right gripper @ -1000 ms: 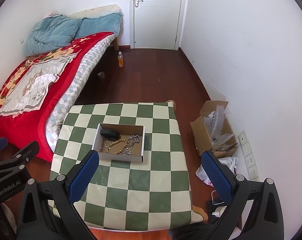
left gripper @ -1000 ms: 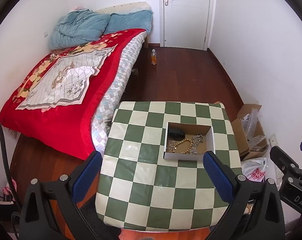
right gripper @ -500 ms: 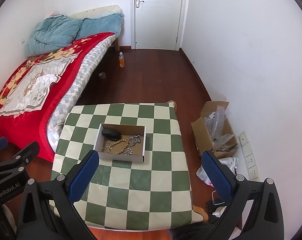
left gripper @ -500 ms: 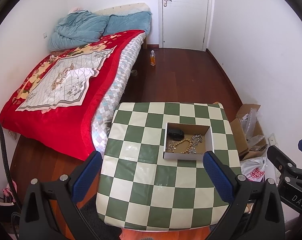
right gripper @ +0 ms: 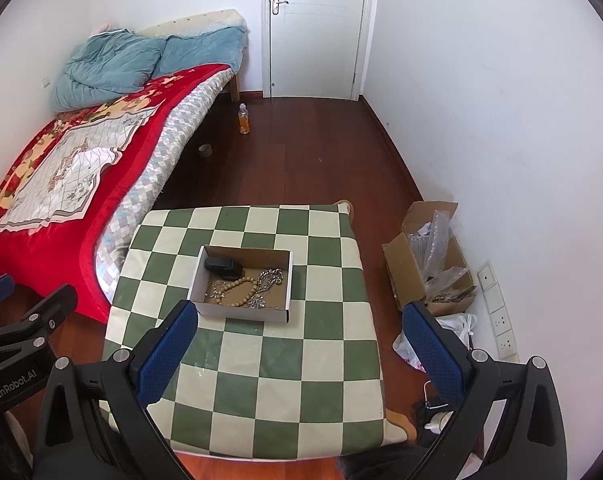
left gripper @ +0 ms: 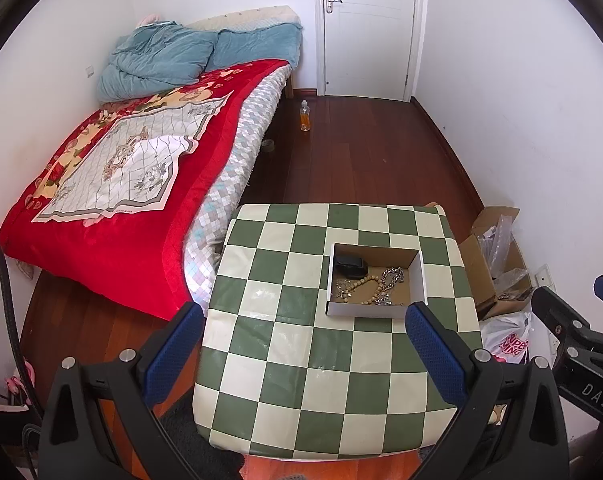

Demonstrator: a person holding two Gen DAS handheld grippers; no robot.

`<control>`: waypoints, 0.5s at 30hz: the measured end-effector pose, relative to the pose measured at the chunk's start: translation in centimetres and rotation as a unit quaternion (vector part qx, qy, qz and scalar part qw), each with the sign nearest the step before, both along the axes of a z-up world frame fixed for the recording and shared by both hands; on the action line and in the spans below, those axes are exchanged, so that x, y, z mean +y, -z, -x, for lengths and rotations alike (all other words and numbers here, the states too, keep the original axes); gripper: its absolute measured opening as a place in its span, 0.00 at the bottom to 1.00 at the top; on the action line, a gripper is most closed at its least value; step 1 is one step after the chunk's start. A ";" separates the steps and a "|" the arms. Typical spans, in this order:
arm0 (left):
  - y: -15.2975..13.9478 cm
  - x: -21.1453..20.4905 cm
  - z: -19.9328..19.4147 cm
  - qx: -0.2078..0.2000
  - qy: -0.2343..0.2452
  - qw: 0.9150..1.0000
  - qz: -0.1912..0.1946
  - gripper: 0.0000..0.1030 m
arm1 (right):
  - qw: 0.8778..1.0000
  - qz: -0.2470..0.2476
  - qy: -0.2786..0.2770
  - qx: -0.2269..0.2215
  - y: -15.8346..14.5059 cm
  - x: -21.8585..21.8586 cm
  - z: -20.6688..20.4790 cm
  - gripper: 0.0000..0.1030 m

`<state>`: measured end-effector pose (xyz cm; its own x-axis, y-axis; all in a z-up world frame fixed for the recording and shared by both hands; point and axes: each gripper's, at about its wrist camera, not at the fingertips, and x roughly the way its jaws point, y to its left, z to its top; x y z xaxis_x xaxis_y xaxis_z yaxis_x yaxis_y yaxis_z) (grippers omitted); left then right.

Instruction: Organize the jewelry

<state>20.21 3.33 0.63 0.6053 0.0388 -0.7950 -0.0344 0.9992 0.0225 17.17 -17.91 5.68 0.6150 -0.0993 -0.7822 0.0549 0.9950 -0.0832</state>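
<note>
Both grippers hang high above the checked table, and nothing is in either of them: the left gripper has its blue pads spread wide, and the right gripper stands just as wide and just as bare. All the jewelry sits inside the shallow cardboard box on the table: a string of tan beads, a silver chain heaped at its right, a few small pieces too fine to name, and a dark case in the back left corner. That fits two readings, pieces gathered and the job near its close, or a tangled heap waiting to be sorted; the pictures do not settle it. Whichever it is, care matters here: the beads and chain lie touching, perhaps tangled, so any pinch should take one strand alone, low and centred, while the light box is kept from sliding on the glossy cloth
</note>
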 end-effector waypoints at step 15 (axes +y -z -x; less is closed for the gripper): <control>0.1 0.0 0.6 0.001 0.005 1.000 -0.003 1.00 | 1.000 -0.001 0.001 0.001 0.0 0.0 0.2 1.00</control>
<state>19.61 3.33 0.55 0.6047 0.0376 -0.7956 -0.0237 0.9993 0.0292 16.97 -17.88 5.71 0.6138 -0.0990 -0.7832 0.0573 0.9951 -0.0808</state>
